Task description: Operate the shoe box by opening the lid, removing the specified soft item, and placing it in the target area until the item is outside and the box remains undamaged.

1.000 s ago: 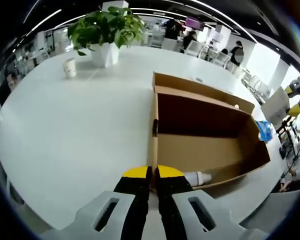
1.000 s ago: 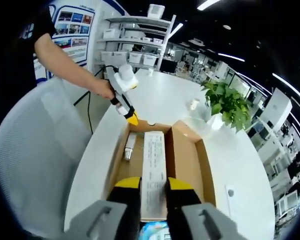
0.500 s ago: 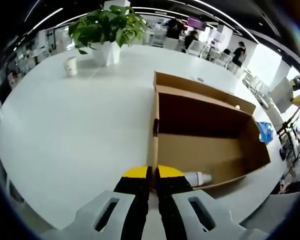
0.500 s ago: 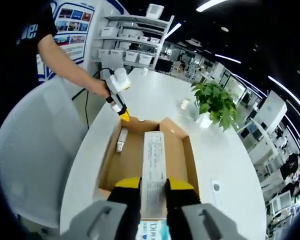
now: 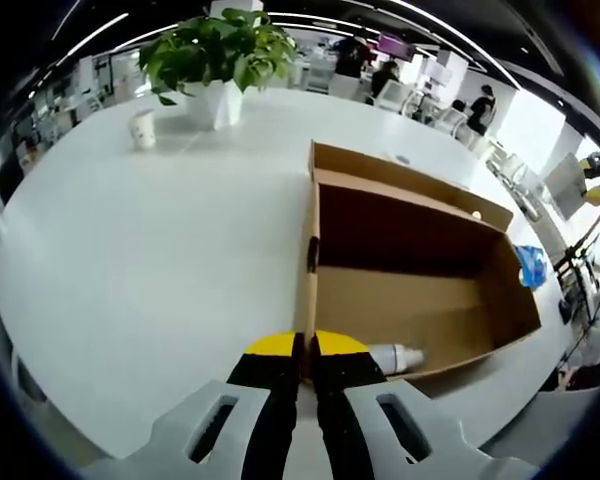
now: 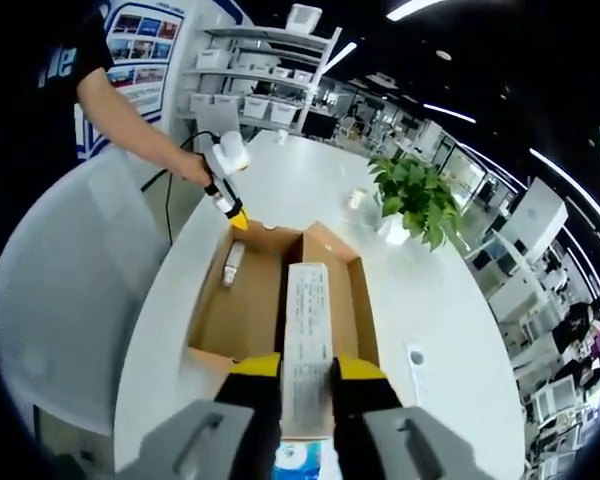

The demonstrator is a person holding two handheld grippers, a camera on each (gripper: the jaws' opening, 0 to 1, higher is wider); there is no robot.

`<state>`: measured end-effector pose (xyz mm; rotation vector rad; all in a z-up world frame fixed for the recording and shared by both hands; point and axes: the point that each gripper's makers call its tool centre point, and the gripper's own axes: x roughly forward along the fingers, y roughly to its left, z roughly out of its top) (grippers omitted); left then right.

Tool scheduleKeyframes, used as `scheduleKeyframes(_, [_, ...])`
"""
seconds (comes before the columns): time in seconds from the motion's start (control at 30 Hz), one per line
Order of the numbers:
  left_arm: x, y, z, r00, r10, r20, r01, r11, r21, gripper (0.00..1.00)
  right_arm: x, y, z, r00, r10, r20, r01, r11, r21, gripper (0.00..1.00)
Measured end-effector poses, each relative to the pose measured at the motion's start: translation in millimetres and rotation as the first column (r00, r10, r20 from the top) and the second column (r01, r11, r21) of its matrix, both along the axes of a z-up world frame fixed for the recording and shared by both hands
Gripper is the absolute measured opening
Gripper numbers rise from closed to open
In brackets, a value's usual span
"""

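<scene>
Cardboard shoe box (image 5: 410, 290), left gripper (image 5: 306, 350) pinching its wall; right gripper (image 6: 305, 372) clamping lid (image 6: 302, 340)

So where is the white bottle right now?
The white bottle lies on the floor of the open shoe box, in the corner beside the left hand-held gripper, which clamps the box wall.

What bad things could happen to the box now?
1. The left gripper is clamped on the box wall's thin edge; a hard pull might crease or tear the cardboard.
2. The right gripper holds the lid up by its edge; lifting it further could strain the fold.
3. The box sits near the table edge, so tugging might slide it off, with the bottle inside.
</scene>
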<state>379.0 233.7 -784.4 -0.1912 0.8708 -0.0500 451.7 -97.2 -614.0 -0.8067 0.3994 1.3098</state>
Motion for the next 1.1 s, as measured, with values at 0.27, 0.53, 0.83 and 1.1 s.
scheduleKeyframes(0.27, [2.4, 2.1, -2.2, 1.000, 0.000, -0.006, 0.000, 1.000, 0.000, 0.02, 9.3, -16.5, 3.3, 1.000, -0.019, 0.018, 0.019, 1.000, -0.022, 0.14])
scheduleKeyframes(0.53, [2.4, 0.8, -2.3, 1.000, -0.005, -0.010, 0.005, 1.000, 0.006, 0.02, 21.0, -34.6, 5.0, 0.999, -0.026, 0.036, 0.028, 0.999, -0.042, 0.14])
scheduleKeyframes(0.83, [2.1, 1.5, -2.4, 1.000, -0.001, -0.007, 0.001, 1.000, 0.005, 0.02, 35.7, -55.7, -5.6, 0.998, -0.041, 0.037, 0.043, 0.997, -0.070, 0.14])
scheduleKeyframes(1.1, [2.5, 1.5, -5.4, 1.000, -0.002, -0.014, 0.002, 1.000, 0.000, 0.02, 46.3, -69.5, -16.5, 0.998, -0.049, 0.038, 0.052, 0.995, -0.088, 0.14])
